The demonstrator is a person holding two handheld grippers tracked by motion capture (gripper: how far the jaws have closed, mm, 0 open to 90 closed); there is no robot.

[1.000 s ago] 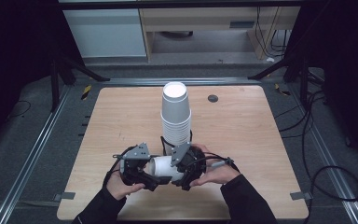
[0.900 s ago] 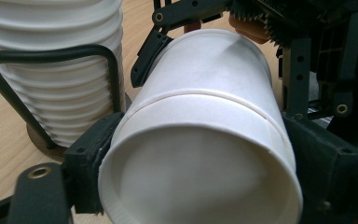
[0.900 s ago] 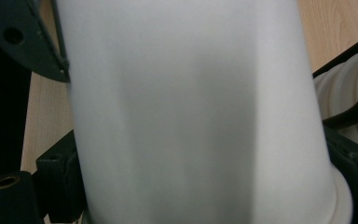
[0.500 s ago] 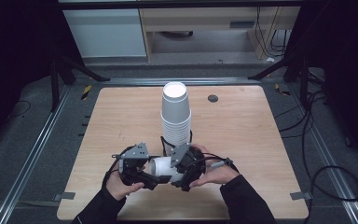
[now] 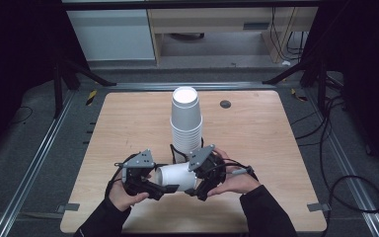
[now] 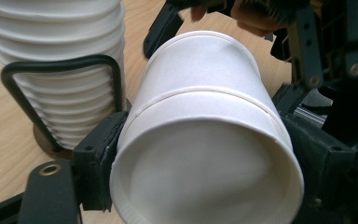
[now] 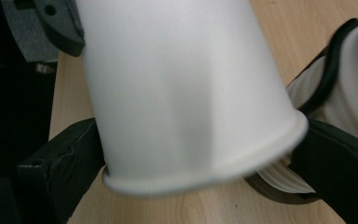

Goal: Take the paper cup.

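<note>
A white paper cup (image 5: 176, 176) lay on its side between the two tongs, just above the tabletop (image 5: 256, 133). The left tongs (image 5: 164, 189), jaws just closing, pressed its base end; the right tongs (image 5: 197, 190) clamped its rim end. Just beyond both tongs stood the cup stack (image 5: 186, 126) in a black wire holder (image 6: 58, 65).

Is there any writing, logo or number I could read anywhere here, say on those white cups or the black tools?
None can be read.
The paper cup held between the left gripper and the right gripper: plain white, no print.
The stack of cups in its black wire holder: plain white.
The grey strip on the shelf behind the table: too small to tell whether it bears text.
</note>
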